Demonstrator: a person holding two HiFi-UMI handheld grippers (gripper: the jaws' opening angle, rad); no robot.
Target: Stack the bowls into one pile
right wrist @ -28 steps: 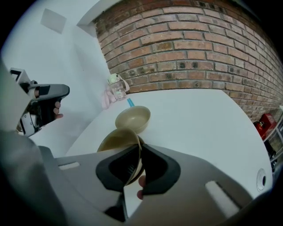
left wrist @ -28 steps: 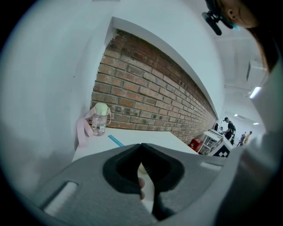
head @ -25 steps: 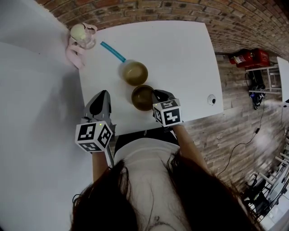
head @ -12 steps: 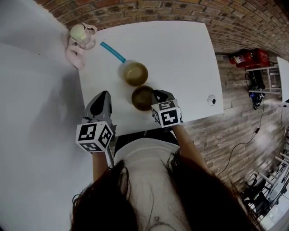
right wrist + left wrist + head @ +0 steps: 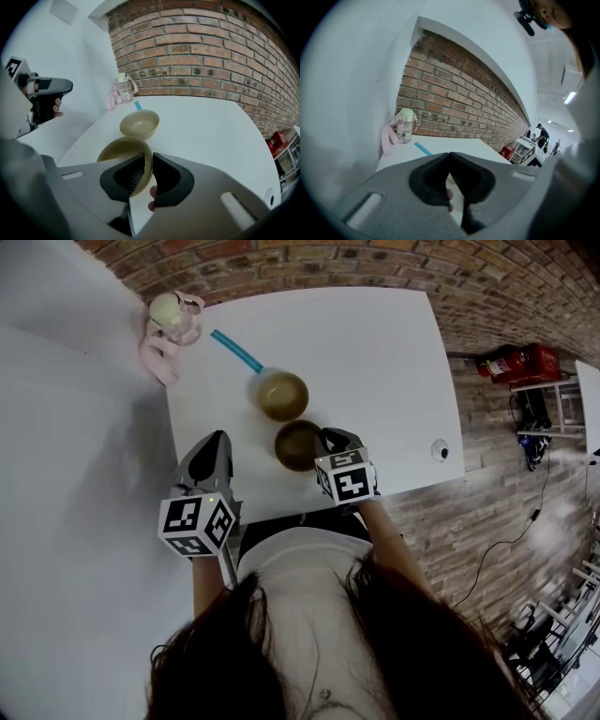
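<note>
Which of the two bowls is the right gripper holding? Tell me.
The nearer bowl, its rim pinched between the jaws of the right gripper; the farther bowl sits untouched beyond it.

1. A small bottle [image 5: 166, 310] with a pale green lid and a pink strap stands at the white table's [image 5: 375, 352] far left corner.
2. A blue stick [image 5: 235, 351] lies near the bottle.
3. A red crate [image 5: 518, 362] sits on the floor [image 5: 487, 512].

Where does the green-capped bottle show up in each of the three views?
Head view: bottle upper left, at the table's far corner.
Left gripper view: bottle left of centre, before the brick wall.
Right gripper view: bottle above centre-left, far across the table.
Shared landmark: the blue stick lying near it.
</note>
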